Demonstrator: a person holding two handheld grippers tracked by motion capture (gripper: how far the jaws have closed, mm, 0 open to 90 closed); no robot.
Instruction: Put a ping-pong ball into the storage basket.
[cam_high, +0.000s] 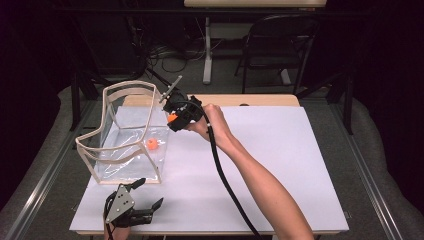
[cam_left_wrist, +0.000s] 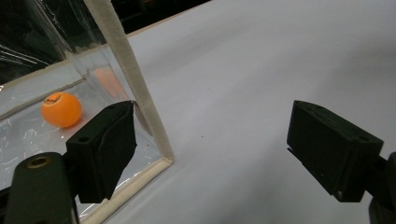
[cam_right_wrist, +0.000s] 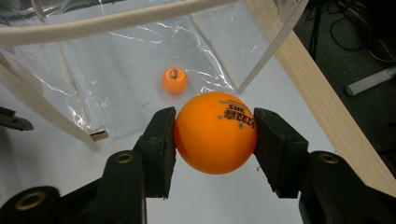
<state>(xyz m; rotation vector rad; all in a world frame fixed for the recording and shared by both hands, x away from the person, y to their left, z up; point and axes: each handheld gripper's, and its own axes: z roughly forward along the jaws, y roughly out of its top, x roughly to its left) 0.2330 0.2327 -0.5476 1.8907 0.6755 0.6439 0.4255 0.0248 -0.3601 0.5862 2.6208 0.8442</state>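
Two orange balls in play: one already sits on the floor of the clear bag (cam_high: 131, 131), the other ball (cam_right_wrist: 215, 132) is pinched in the right gripper (cam_right_wrist: 215, 135), held up just beside the bag's near top corner. Looks like the step in hand is dropping this second one in next to the first ball (cam_high: 151, 145).

If I were doing it, I'd carry the ball over the cream-trimmed rim (cam_right_wrist: 107, 21) first, so it's fully above the opening, then lower a bit before letting go. These balls bounce like crazy, and a drop from high up could hop right back out or clip the rim and roll off the white table (cam_high: 280, 160).

Right gripper's jaws are closed snug on the ball, one pad on each side, ball roughly centred.

Left gripper (cam_high: 142, 195) is down at the bag's front corner with jaws spread wide, holding nothing. One pad sits right by the bag's corner seam (cam_left_wrist: 135, 88); can't tell if it actually touches. Steadying that corner would help.
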